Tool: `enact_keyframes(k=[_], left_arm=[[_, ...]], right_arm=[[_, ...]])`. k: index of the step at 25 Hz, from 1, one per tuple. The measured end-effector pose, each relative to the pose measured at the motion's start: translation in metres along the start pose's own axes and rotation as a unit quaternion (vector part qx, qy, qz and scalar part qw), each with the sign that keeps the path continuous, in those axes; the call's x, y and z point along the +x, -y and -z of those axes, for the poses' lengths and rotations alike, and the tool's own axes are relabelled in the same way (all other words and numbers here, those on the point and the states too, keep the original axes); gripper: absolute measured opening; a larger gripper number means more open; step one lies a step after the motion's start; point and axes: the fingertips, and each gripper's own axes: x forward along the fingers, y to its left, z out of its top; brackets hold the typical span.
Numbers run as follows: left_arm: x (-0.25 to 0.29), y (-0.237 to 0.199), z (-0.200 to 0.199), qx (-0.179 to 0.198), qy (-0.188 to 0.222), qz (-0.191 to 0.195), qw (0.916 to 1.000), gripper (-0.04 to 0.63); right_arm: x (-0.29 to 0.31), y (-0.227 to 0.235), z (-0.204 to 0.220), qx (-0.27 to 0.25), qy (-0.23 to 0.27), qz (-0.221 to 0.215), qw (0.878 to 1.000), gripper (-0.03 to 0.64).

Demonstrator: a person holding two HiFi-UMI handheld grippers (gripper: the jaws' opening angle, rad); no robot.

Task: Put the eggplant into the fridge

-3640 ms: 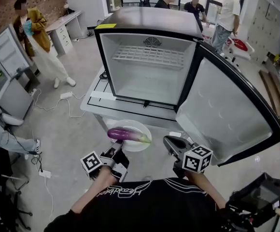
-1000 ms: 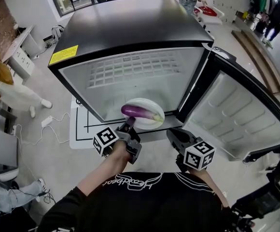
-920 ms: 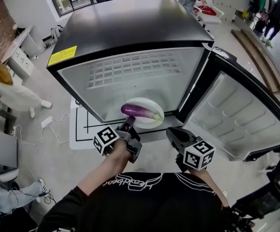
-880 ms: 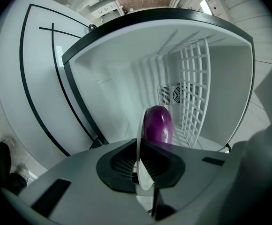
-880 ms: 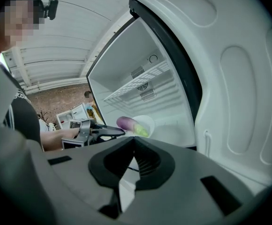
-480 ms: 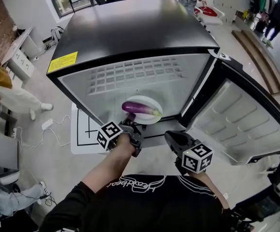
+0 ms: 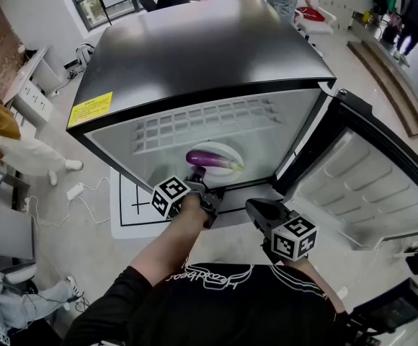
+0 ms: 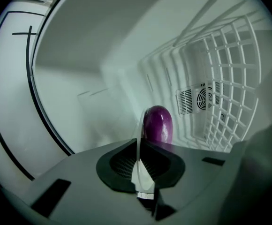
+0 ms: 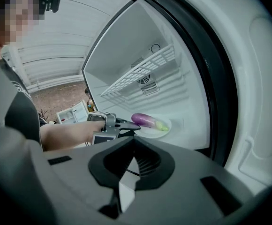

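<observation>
Looks well along, going by the frames. Got the eggplant [image 7: 212, 158] lying on a white plate [image 7: 220, 145], already past the open door [image 7: 367, 186] and inside the fridge [image 7: 194, 42], low in the box under the wire shelf [image 7: 202, 121]. Can see the left gripper [image 7: 197, 176] pinched tight on the plate's near rim, holding the lot that way and not touching the eggplant itself. Can't tell whether the plate sits on the fridge floor or hangs just above it. Leaves, as a guess: setting the plate down, letting go, backing out, and probably swinging the door closed. Shows the right gripper [image 7: 256, 209] outside, just in front of the fridge's lower right corner, jaws together on nothing. As for the murky bits: hides most of the plate behind the jaws in the left gripper view, leaving only a thin white edge and the eggplant's purple end poking up beyond. Cuts off the door's far edge at the head view's right side. Gives no look at the fridge floor right under the plate from any view.
</observation>
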Motion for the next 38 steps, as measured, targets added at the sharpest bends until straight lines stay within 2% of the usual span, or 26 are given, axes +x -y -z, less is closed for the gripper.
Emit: enact_keyframes(k=[21, 28, 33, 38], left_arm=[[0.040, -0.012, -0.025, 0.016, -0.003, -0.042, 0.9990, 0.023], [0.047, -0.008, -0.028, 0.020, -0.018, -0.036, 0.9990, 0.023], [0.049, -0.010, -0.029, 0.028, -0.036, -0.054, 0.9975, 0.025], [0.047, -0.006, -0.028, 0.053, -0.054, -0.068, 0.9948, 0.137]], right_arm=[[0.013, 0.008, 0.006, 0.016, -0.012, 0.014, 1.000, 0.008], [0.017, 0.006, 0.007, 0.020, -0.010, 0.019, 1.000, 0.008], [0.020, 0.004, 0.006, 0.021, -0.006, 0.021, 1.000, 0.006], [0.024, 0.001, 0.004, 0.024, 0.002, 0.021, 0.999, 0.006]])
